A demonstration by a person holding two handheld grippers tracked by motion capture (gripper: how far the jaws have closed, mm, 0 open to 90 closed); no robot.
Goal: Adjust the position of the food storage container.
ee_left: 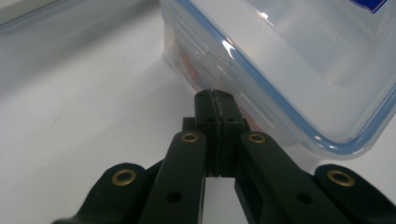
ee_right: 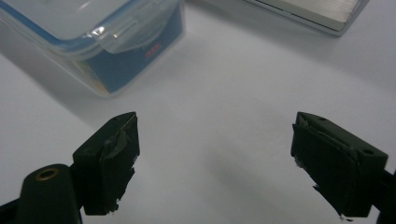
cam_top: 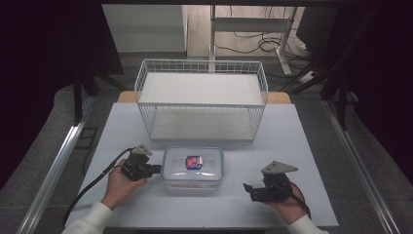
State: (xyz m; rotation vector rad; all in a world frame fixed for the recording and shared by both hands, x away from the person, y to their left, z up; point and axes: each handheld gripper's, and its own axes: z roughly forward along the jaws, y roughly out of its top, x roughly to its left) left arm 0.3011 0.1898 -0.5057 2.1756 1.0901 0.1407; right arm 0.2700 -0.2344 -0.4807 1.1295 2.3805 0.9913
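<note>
Item one: the left gripper (cam_top: 155, 169), black and two-jawed, was held level at the left end of a clear rectangular plastic food container with a blue-sealed snap lid (cam_top: 193, 167). In the left gripper view its jaws were pressed fully together with nothing between them, the tips set against the container's near side clip.

Item two: the container was placed at the middle of the pale grey table (cam_top: 122, 136), just in front of a white wire two-tier shelf rack (cam_top: 201, 100); a red-and-blue label (cam_top: 194, 162) was noted on its lid.

Item three: the right gripper (cam_top: 249, 191) was held well apart from the container's right end, its jaws spread wide and empty.

Step in hand, as judged: the closed left tips were being applied to a lid clip. The next move was judged to call for a steady lever or push there, with the right gripper brought in to brace the box.
</note>
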